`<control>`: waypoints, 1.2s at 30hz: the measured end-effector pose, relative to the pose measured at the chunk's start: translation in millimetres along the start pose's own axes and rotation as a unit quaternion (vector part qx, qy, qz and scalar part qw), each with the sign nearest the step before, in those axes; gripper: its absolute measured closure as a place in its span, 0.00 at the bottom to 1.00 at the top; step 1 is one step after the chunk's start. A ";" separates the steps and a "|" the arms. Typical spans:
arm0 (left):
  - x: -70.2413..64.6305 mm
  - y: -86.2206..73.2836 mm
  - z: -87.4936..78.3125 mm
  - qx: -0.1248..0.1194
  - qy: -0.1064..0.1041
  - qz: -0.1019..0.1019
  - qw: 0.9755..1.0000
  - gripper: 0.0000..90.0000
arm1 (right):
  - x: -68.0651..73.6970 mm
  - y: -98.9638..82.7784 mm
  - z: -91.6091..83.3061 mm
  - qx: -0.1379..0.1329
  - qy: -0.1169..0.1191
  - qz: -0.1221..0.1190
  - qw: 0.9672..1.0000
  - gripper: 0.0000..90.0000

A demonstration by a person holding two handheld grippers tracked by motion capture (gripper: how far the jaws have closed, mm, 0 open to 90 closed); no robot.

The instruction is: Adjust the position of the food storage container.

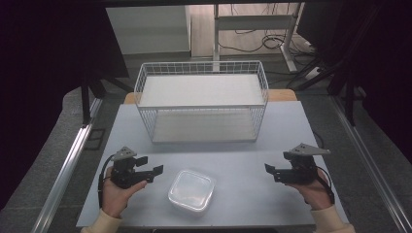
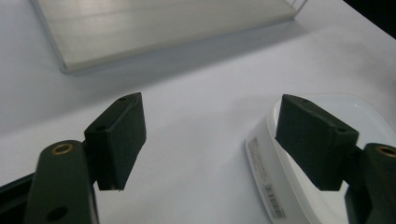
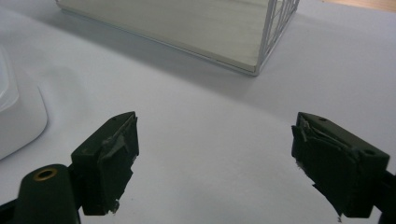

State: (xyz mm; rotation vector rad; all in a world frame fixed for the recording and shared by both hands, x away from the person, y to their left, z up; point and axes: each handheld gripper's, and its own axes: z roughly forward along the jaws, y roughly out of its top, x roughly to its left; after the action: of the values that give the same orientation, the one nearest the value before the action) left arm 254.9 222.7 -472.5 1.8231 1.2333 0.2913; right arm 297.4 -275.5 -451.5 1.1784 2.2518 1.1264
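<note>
A clear plastic lidded box lies on the grey table near its front edge. My left gripper rests just left of the box, open, nothing between its jaws. In the left gripper view the box lies behind the right jaw. My right gripper is held at the table's right side, well apart from the box, open and empty. The right gripper view has the box's corner at its left edge.
A white wire two-tier rack stands at the back middle of the table, its lower shelf and corner close ahead of the jaws. Bare tabletop lies between the rack and the box. Desk legs and cables sit beyond the table.
</note>
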 end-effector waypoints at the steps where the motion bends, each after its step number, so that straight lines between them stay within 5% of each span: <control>1: 0.2 0.6 -1.2 -0.001 0.003 0.000 1.000 0.27 | -1.0 -0.1 0.2 0.001 0.003 -0.001 1.000 0.18; 20: 1.8 -4.7 -9.2 -0.001 -0.009 -0.014 1.000 0.28 | -5.8 0.3 -2.7 0.008 -0.001 0.014 1.000 0.21; 24: 1.5 -4.4 -8.1 0.003 0.007 -0.007 1.000 0.28 | -9.3 -1.7 -0.6 0.012 0.001 0.018 1.000 0.21; 36: -5.8 0.9 -15.9 0.004 -0.003 0.012 1.000 0.30 | -10.0 -2.9 -2.2 0.015 -0.003 0.023 1.000 0.21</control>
State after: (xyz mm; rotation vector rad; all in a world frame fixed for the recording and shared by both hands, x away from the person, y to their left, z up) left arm 242.9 226.4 -461.1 1.8450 1.2107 0.2954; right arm 300.4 -285.6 -452.9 1.2508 2.2559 1.1080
